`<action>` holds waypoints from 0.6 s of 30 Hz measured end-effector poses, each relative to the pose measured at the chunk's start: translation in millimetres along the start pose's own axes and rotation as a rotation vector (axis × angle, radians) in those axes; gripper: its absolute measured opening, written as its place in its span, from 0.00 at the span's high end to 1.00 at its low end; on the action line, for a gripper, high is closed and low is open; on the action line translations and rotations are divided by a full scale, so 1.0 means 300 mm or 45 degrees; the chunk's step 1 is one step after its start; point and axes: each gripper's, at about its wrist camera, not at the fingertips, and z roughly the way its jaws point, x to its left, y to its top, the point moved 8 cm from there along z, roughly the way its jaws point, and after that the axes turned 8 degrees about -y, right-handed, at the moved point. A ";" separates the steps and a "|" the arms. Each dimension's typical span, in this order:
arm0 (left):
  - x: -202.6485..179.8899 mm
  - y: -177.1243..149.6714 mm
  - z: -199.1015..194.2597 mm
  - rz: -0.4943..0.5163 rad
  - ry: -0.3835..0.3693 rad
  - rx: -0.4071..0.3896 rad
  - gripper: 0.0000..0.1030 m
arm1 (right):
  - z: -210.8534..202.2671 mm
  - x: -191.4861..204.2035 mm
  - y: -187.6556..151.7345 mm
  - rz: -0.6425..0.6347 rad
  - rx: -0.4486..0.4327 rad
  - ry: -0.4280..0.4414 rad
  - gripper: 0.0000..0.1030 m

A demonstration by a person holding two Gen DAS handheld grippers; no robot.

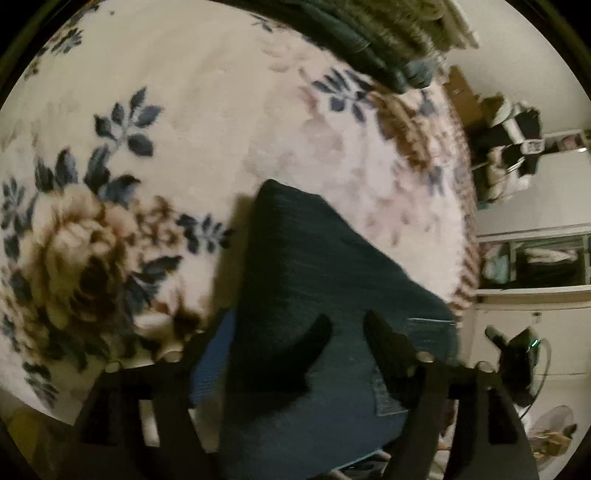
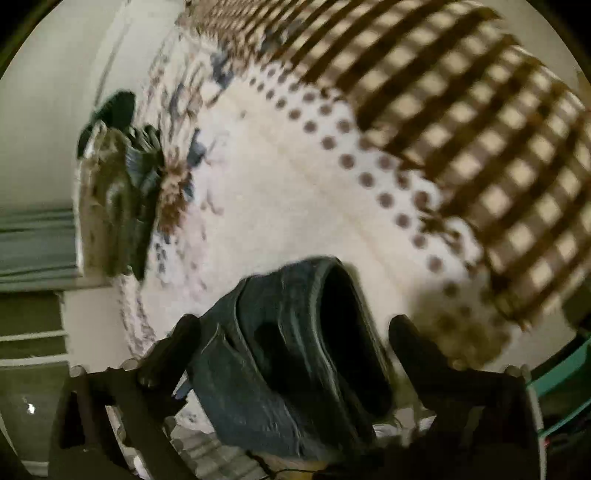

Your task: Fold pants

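The dark blue jeans (image 1: pixel 317 280) lie folded on a cream floral blanket (image 1: pixel 184 92). In the left wrist view my left gripper (image 1: pixel 347 328) is low over the jeans, its black fingers a narrow gap apart with denim between and under them; whether it pinches the cloth is unclear. In the right wrist view my right gripper (image 2: pixel 295 332) is open wide, its fingers on either side of the rolled waistband end of the jeans (image 2: pixel 295 332), not closed on it.
A stack of folded dark and olive clothes (image 1: pixel 369 33) sits at the blanket's far edge, also in the right wrist view (image 2: pixel 122 184). A brown checked border (image 2: pixel 480 129) marks the blanket's side. Shelves and a wardrobe (image 1: pixel 535 258) stand beyond the bed.
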 end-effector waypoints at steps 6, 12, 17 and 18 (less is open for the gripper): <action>0.031 -0.033 0.072 -0.029 -0.071 0.021 0.18 | 0.113 -0.098 -0.155 -0.003 0.170 0.044 0.00; 0.077 -0.061 0.130 -0.036 -0.107 0.082 0.15 | 0.243 -0.063 -0.176 -0.070 0.170 0.082 0.00; 0.059 -0.062 0.131 -0.009 -0.096 0.086 0.14 | 0.229 0.043 -0.186 -0.105 0.198 0.301 0.01; 0.059 -0.061 0.131 -0.011 -0.098 0.085 0.14 | 0.237 0.063 -0.189 -0.150 0.202 0.274 0.01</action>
